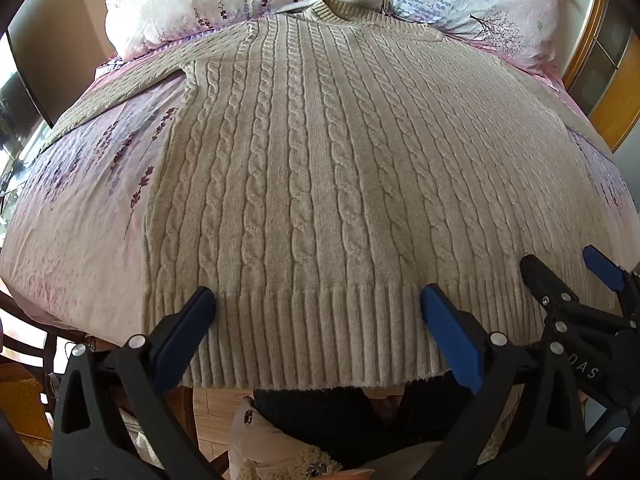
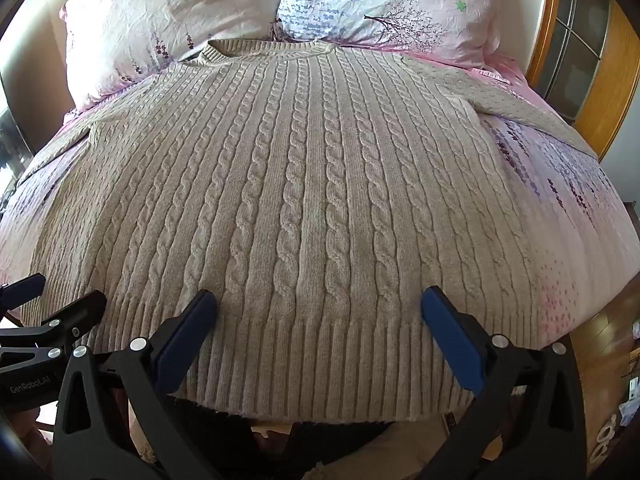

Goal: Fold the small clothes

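Garment: cream cable-knit sweater (image 1: pixel 304 168), spread flat and face-up on the bed, collar toward the pillows, ribbed hem (image 1: pixel 320 332) hanging slightly over the near bed edge
Sleeves: left sleeve (image 1: pixel 120 84) and right sleeve (image 2: pixel 532 108) both lie stretched outward on the cover, neither one folded in
Progress: judged as the start of the fold; the body shows no crease or doubled layer, so all folds appear to remain, sleeves first, then the body
Left gripper (image 1: pixel 318 304): poised over the left half of the hem, pointing toward the collar; blue pads (image 1: pixel 448 328) stand wide apart, nothing between them; whether the tips touch the knit cannot be told
Right gripper (image 2: pixel 320 306): poised over the right half of the hem, level with its partner and just beside it; its fingers (image 2: pixel 188 328) are likewise spread wide and grip nothing
Pose: both tools sit side by side at the near bed edge, aimed along the cable ribs, each visible at the margin of the other's view
Surface: floral bed cover (image 1: pixel 80 208), pink and lilac, lightly wrinkled
Surroundings: two floral pillows (image 2: pixel 172 12) at the head of the bed, touching the collar; wooden cabinet (image 2: pixel 592 60) on the far right
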